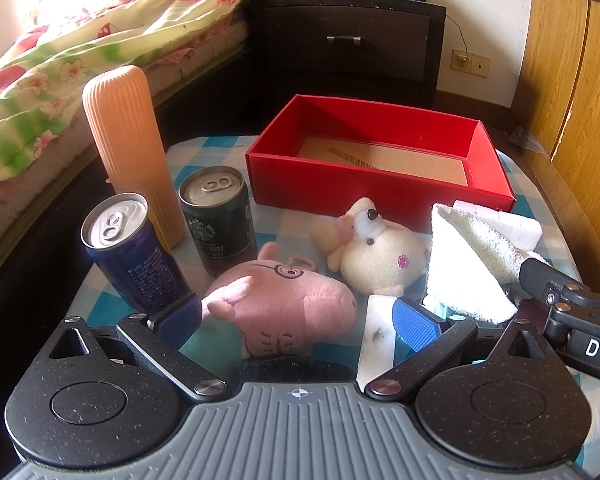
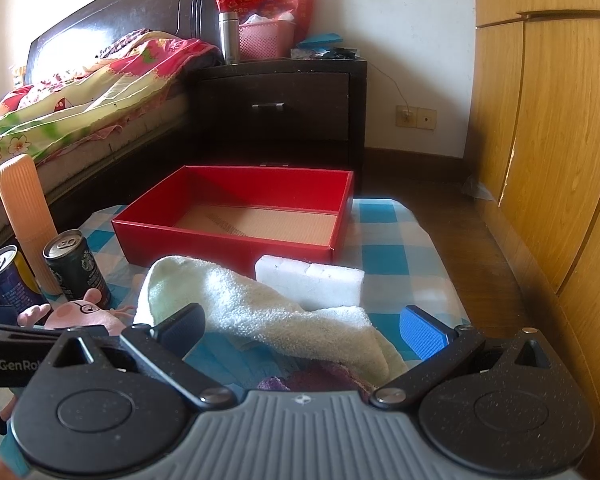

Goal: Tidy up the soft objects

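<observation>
On a small table covered in a blue-and-white checked cloth (image 2: pixel 384 240), a bed with a floral quilt (image 1: pixel 72 52) runs along the far left, beside a tall ribbed peach-coloured container (image 1: pixel 128 152) standing upright behind two drink cans, a blue can (image 1: pixel 134 256) and a dark green coffee can (image 1: pixel 220 220). Just right of the cans, a pink pig plush toy (image 1: pixel 288 300) lies on its side between the spread blue pads of the left gripper (image 1: pixel 298 320), whose jaws are released and grasp nothing, though the left pad sits right at the toy's ear. Touching the pig's far side is a cream plush toy (image 1: pixel 376 256) with a dark nose. Behind both toys an open red box (image 1: pixel 340 184), its brown floor bare, stands at the back of the table in front of a dark nightstand (image 2: pixel 284 108). Farther right a white towel (image 2: pixel 268 316) lies crumpled, draped against a white foam block (image 2: pixel 312 284) that sits near the box's front wall. The right gripper (image 2: pixel 304 330) hangs over the towel with its jaws wide apart, the cloth lying between and below the pads, ungrasped. A wooden wardrobe (image 2: pixel 548 140) closes the scene at far right.
</observation>
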`<state>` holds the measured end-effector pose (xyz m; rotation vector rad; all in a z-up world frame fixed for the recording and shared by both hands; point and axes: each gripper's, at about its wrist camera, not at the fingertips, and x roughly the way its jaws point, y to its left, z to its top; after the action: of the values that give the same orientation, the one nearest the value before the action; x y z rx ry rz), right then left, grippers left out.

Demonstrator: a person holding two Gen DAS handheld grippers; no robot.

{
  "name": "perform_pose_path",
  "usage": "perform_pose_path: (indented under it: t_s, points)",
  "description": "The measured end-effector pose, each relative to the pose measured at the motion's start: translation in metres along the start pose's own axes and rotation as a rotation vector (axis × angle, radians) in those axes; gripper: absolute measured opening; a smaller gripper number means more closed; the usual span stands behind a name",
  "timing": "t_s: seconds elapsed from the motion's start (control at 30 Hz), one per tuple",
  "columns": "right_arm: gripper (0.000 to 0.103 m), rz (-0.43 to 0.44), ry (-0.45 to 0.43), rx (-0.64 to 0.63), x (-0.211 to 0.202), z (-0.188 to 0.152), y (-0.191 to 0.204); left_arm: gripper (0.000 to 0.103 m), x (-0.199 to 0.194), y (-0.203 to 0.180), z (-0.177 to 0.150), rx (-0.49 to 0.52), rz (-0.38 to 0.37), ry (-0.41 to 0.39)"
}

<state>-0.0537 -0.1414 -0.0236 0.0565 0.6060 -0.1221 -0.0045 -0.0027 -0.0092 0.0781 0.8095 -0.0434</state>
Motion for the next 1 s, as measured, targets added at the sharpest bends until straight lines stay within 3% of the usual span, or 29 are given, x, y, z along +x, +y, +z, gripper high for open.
perform_pose_path:
  t_s: [0.3, 0.43, 0.53, 0.77, 0.9, 1.0]
  points:
    - [0.085, 0.016, 0.036, -0.007, 0.004, 0.001, -0.005, 0.096, -0.005, 0.037, -0.022, -0.011, 0.029, 0.032]
    - [0.085, 0.046, 0.063, -0.031, 0.011, 0.004, 0.002, 0.078, 0.001, 0.048, -0.026, 0.013, 0.031, 0.060]
    - [0.085, 0.056, 0.064, -0.068, 0.014, 0.004, 0.013, 0.078, -0.004, 0.047, -0.029, 0.046, 0.016, 0.044]
    - [0.085, 0.061, 0.075, -0.104, 0.018, 0.001, 0.017, 0.083, -0.011, 0.049, -0.030, 0.043, -0.069, 0.037]
    - [0.085, 0.052, 0.082, -0.095, 0.018, 0.002, 0.011, 0.083, -0.023, 0.039, -0.033, 0.081, -0.190, 0.009]
    - [0.085, 0.046, 0.085, -0.075, 0.016, 0.003, 0.004, 0.084, -0.033, 0.014, -0.035, 0.169, -0.266, -0.033]
